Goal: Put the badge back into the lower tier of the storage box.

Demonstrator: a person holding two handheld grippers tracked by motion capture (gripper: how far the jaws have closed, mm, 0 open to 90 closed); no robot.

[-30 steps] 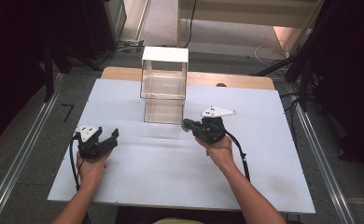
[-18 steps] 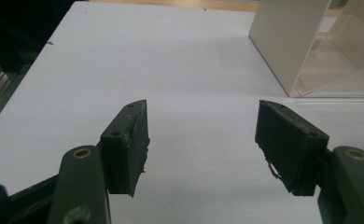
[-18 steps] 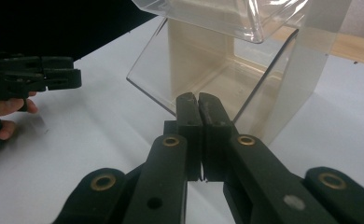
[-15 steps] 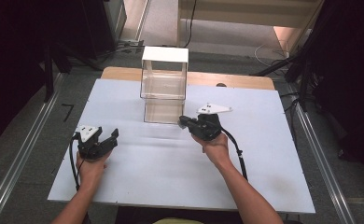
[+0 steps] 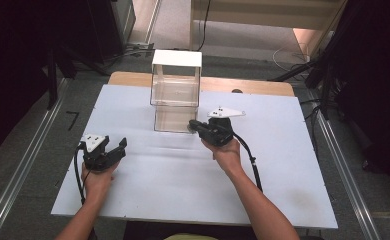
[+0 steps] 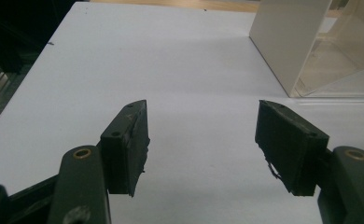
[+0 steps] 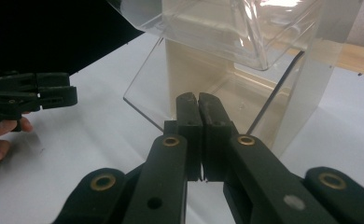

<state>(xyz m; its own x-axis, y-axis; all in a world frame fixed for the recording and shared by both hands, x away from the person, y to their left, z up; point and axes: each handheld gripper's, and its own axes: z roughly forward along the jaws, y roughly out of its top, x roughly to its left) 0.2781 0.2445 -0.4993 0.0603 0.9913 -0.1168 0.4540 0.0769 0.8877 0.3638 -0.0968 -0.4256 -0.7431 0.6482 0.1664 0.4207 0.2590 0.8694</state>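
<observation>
Clear plastic box (image 5: 175, 102) of two stacked open-fronted tiers, white top panel, white side wall. Standing upright on the white desk (image 5: 283, 165), toward its far edge. Directly ahead of the right tongs (image 5: 193, 125), lower tier's front corner at their tips; touching or just short, cannot tell. Right tongs pressed together, nothing between them (image 7: 199, 100). Well ahead and to the right of the left tongs (image 5: 119, 146). Left tongs spread wide, empty, low over the desk (image 6: 201, 140).
</observation>
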